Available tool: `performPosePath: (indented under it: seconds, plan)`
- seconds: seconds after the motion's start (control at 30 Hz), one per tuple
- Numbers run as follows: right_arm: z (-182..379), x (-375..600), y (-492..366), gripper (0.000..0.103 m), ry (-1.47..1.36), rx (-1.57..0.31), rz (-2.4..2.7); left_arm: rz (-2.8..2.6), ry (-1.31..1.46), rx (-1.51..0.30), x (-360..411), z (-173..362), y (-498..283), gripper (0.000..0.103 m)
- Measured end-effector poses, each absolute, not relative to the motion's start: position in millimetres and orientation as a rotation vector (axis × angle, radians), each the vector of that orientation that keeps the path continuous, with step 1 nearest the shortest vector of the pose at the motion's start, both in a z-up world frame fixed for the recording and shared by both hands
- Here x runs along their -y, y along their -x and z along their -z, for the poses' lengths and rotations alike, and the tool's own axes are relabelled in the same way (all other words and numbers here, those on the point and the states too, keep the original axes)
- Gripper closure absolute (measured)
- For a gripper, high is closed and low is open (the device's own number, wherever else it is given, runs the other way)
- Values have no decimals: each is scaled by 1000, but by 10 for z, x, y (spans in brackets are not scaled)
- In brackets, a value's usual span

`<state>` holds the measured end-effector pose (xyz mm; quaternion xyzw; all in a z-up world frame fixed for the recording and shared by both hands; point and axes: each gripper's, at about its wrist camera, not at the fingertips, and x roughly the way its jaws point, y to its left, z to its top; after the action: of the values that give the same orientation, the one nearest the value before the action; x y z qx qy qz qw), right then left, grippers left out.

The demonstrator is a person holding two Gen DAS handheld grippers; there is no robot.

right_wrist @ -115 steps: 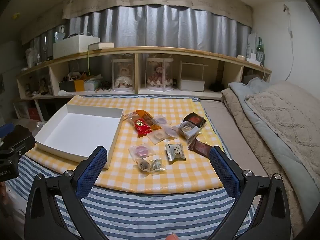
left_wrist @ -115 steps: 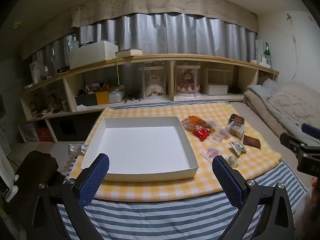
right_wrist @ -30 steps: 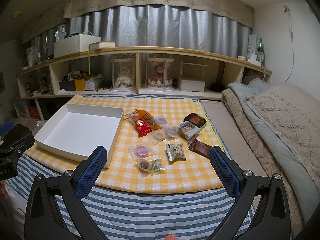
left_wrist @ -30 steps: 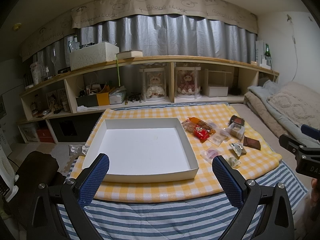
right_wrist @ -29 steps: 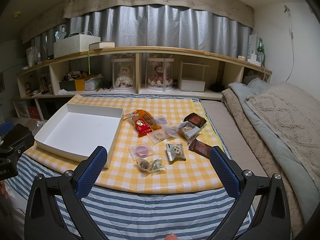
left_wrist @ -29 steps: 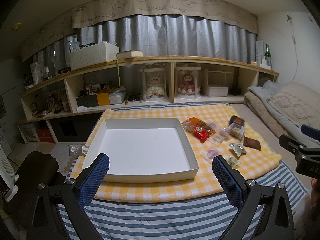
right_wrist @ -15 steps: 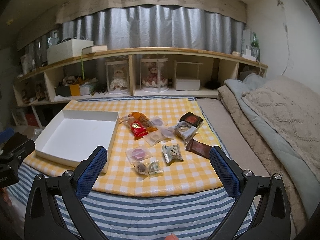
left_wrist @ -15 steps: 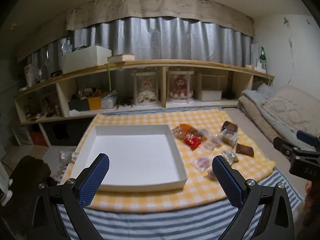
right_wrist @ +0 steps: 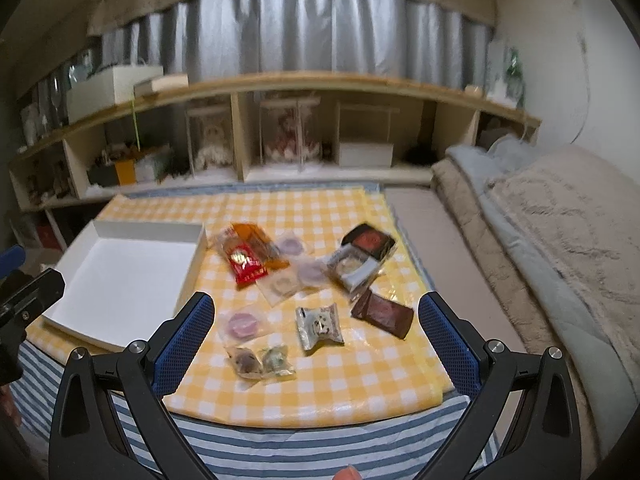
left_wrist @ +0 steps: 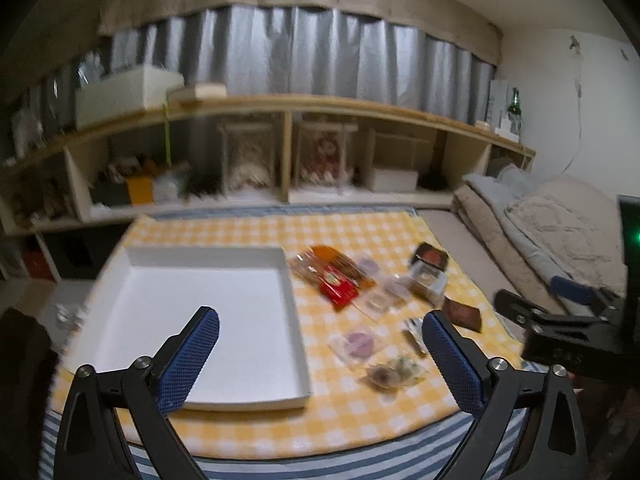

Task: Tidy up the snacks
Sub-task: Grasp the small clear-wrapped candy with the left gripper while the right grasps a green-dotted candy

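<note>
An empty white box (left_wrist: 208, 312) (right_wrist: 120, 280) lies on the left of a yellow checked cloth (left_wrist: 352, 236) (right_wrist: 320, 216). Several wrapped snacks lie loose to its right: a red packet (right_wrist: 246, 266) (left_wrist: 338, 286), a brown packet (right_wrist: 384, 314), a white panda packet (right_wrist: 320, 326), a pink round one (right_wrist: 242, 324) and a clear twin pack (right_wrist: 260, 358). My left gripper (left_wrist: 320, 356) is open and empty, above the box's near right corner. My right gripper (right_wrist: 312, 350) is open and empty, above the near snacks.
A long wooden shelf (right_wrist: 280, 128) with boxes and doll cases runs behind the cloth. Folded blankets (right_wrist: 560, 232) lie to the right. A blue striped cover (right_wrist: 280, 440) hangs at the near edge. Each gripper shows at the edge of the other's view.
Both grippers have moved forward and down toward the cloth, so the box and snacks look larger. The views are now blurred by motion. Both stay open and empty.
</note>
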<state>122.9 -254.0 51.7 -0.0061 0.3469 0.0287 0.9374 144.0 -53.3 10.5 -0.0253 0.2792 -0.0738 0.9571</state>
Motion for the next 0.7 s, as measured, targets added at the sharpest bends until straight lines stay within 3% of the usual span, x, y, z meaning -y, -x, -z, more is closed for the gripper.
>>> performPosePath:
  seconds: [0.17, 0.27, 0.3, 0.37, 0.47, 0.7]
  plan:
    - [-242, 2677, -1603, 0, -54, -847, -119, 198, 86, -670, 613, 186, -1799, 29]
    - [-35, 2731, -1820, 2, -130, -958, -186, 253, 168, -766, 617, 411, -2014, 38]
    - [50, 2737, -1888, 6, -156, -999, -217, 267, 195, -791, 612, 465, -2062, 39]
    - [212, 2705, -1994, 30, -171, -1075, -266, 287, 261, -845, 599, 589, -2182, 45]
    - [490, 2604, -2078, 41, -159, -1190, -345, 305, 366, -904, 577, 763, -2371, 51]
    - [872, 2420, -2153, 47, -136, -1313, -410, 321, 558, -1007, 526, 1168, -2794, 60]
